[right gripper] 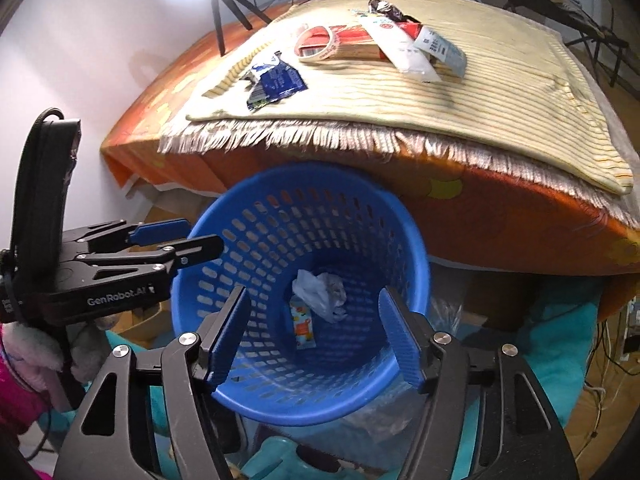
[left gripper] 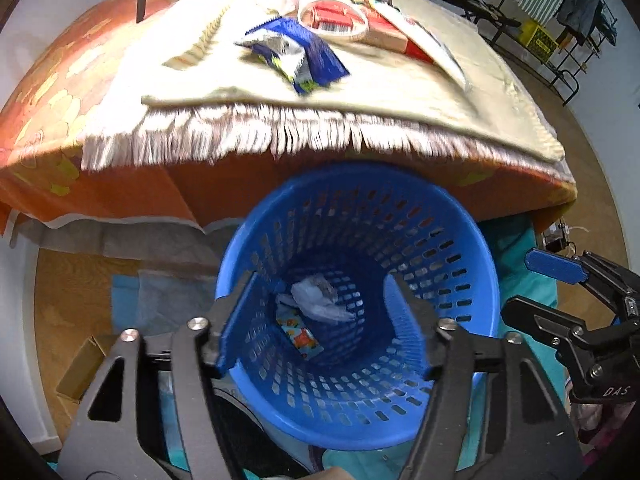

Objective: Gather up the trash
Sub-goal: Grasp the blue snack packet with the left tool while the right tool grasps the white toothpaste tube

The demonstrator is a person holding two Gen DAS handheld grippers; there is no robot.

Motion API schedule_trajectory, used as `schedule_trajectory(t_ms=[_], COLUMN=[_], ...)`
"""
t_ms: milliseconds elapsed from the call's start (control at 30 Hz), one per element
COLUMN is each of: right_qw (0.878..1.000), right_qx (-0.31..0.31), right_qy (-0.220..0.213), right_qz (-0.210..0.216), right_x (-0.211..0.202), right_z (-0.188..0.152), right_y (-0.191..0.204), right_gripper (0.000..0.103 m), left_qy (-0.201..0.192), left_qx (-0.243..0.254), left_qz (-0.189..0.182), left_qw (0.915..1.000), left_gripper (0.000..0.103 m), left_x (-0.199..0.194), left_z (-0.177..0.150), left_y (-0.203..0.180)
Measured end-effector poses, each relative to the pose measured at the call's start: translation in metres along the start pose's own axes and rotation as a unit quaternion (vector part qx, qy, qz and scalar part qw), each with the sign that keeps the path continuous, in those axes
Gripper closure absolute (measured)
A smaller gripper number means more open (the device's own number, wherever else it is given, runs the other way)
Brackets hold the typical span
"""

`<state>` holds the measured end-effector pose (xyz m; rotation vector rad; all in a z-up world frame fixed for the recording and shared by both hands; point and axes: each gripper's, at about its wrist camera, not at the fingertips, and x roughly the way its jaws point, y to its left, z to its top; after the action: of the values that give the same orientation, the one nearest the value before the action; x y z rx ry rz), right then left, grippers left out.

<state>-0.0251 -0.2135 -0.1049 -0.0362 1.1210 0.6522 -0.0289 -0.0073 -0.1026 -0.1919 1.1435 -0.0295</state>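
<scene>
Inside the blue basket, crumpled trash hides one wrapper's top

Two grippers, both tipped steeply downward. Left gripper with jaws spread wide, blue pads apart, nothing pinched between them. Right gripper likewise wide open, pads facing each other across an empty gap. Side by side and near each other: right one seen at the right edge of the left wrist view, left one at the left edge of the right wrist view, neither touching the other. Pink sleeve behind the left one.
</scene>
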Motion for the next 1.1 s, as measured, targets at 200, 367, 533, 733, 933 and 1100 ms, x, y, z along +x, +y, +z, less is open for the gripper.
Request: schedule_trajectory(t_ms=[200,367,533,733,933,1100], right_qw=[1.000,0.999,0.998,0.995,0.994,0.993], right_qx=[0.010,0.014,0.023,0.026,0.031,0.002], right_qy=[-0.006,-0.024,-0.055,-0.080,-0.099,-0.114], right_qz=[-0.011,-0.026,-0.028,-0.046,-0.015,-0.008], right_x=[-0.007,-0.016,-0.026,-0.034,-0.044,-0.044], right_z=[0.013,0.026,0.040,0.060,0.095,0.133], right_y=[-0.010,-0.023,-0.038,-0.054,-0.068,-0.066], right_gripper=[0.029,0.029,0.029,0.029,0.029,0.029], left_qy=[-0.008,-0.016,-0.020,-0.024,-0.025,-0.023], left_qx=[-0.021,-0.029,-0.044,-0.089,-0.112,-0.110], left_qz=[-0.011,-0.007,-0.010,-0.025,-0.025,-0.019], left_qw=[0.9997,0.9994,0.9988,0.9954,0.9931,0.9934], left_gripper=[0.035,0.035,0.035,0.028,0.028,0.028], left_x=[-0.008,-0.008,-0.003,0.004,0.015,0.027], left_z=[0.029,0.053,0.077,0.100,0.121,0.133], left_y=[0.011,0.015,0.018,0.028,0.028,0.022])
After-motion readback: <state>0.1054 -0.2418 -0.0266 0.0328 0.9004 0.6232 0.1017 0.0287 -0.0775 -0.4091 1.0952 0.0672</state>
